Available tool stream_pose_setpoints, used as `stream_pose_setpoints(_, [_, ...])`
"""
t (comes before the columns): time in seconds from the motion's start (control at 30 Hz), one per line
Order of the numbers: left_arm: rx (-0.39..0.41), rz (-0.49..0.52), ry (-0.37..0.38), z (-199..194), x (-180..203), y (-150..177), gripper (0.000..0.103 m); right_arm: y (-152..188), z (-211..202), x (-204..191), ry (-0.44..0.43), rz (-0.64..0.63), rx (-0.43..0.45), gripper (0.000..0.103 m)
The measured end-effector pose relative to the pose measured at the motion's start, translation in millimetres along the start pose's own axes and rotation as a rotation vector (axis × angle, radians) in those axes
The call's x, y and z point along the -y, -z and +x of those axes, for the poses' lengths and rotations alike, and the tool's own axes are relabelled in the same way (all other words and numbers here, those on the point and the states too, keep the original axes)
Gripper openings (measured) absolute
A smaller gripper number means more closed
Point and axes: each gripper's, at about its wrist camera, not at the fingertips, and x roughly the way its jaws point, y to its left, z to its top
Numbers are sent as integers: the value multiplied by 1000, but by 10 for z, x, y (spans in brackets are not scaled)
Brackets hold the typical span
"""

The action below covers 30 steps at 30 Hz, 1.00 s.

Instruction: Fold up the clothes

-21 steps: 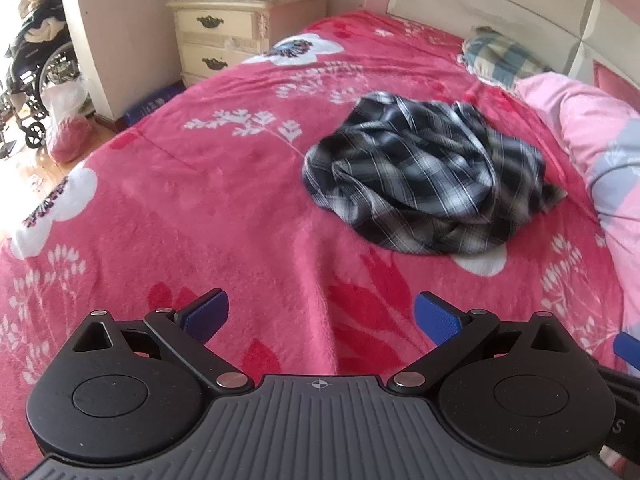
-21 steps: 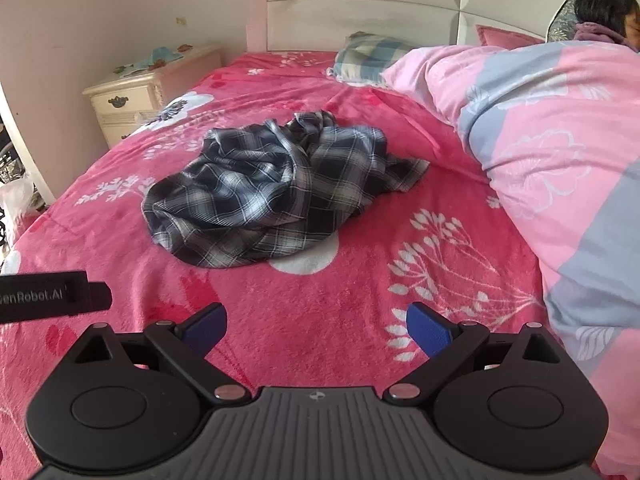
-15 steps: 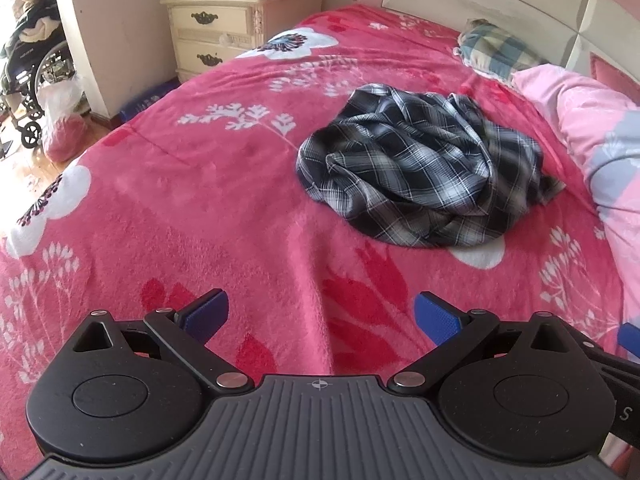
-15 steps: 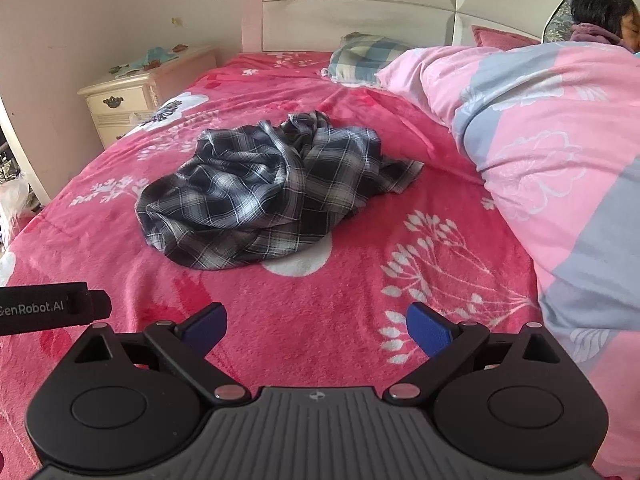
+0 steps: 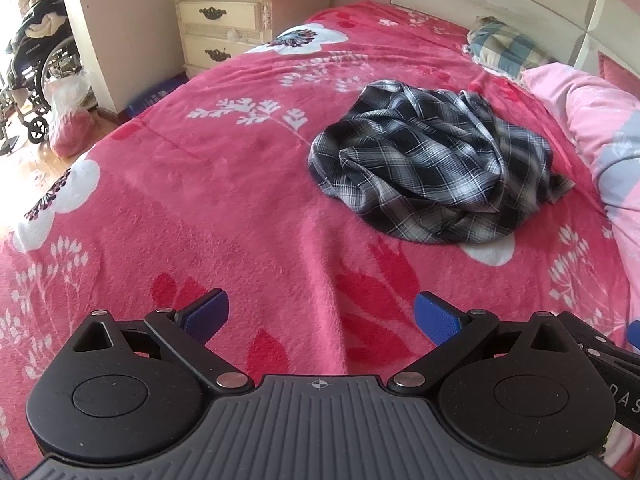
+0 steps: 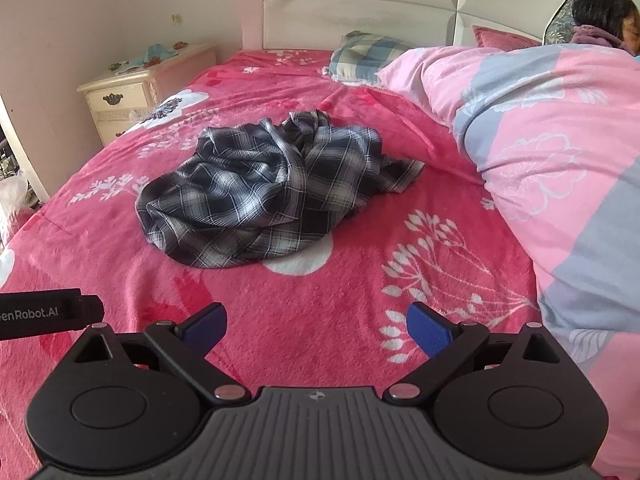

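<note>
Plaid shirt [image 5: 436, 172] lies crumpled in a soft heap on the fleecy red blanket [image 5: 208, 200], ahead of both claws and well apart from them; it sits up and to the right of the left gripper [image 5: 322, 312], and up and slightly left of the right gripper [image 6: 316, 320]. Both have jaws spread wide, blue pads [image 6: 430, 330] bare, nothing between them. Thin woven cloth, dark with white checks, deeply creased

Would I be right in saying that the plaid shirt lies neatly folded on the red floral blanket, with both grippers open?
Not quite: the plaid shirt lies in a crumpled heap, as the right wrist view shows. It does lie on the red floral blanket, and the left gripper and right gripper are open.
</note>
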Motion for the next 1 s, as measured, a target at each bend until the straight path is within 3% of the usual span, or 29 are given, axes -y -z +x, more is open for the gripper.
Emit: stream_pose_setpoints(1.0, [-8, 18, -13, 40, 3, 14, 100, 57, 43, -57, 9, -7, -19, 99])
